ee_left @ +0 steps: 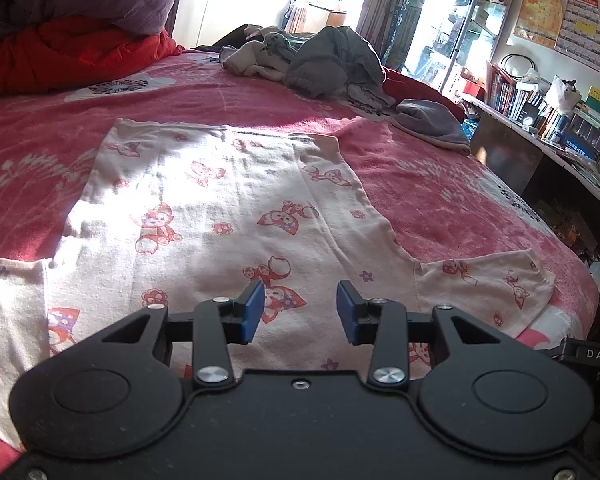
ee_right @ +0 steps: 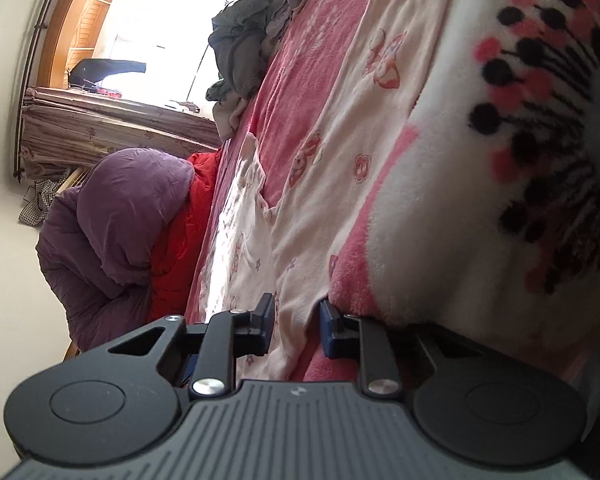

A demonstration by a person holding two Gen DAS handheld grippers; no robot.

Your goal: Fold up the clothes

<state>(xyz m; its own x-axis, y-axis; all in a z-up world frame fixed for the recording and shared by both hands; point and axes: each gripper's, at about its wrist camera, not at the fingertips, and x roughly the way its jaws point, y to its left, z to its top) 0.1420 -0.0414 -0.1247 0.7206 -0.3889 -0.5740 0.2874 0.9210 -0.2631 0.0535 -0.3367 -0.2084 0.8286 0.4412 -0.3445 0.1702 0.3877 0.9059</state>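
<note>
Right gripper [ee_right: 296,326], jaws partly apart around the cream cartoon-print cotton shirt's [ee_right: 332,168] sleeve edge, risks pinching the pink fleece blanket [ee_right: 352,280] underneath too.

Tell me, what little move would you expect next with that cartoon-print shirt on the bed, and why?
Probably the right gripper closes fully on the sleeve edge it straddles, then lifts it over the shirt. The shirt lies flat on the pink blanket, sleeves out, unfolded, and the left gripper hovers open above its body.

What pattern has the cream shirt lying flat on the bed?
Red cartoon animals and small flowers; left wrist view.
</note>
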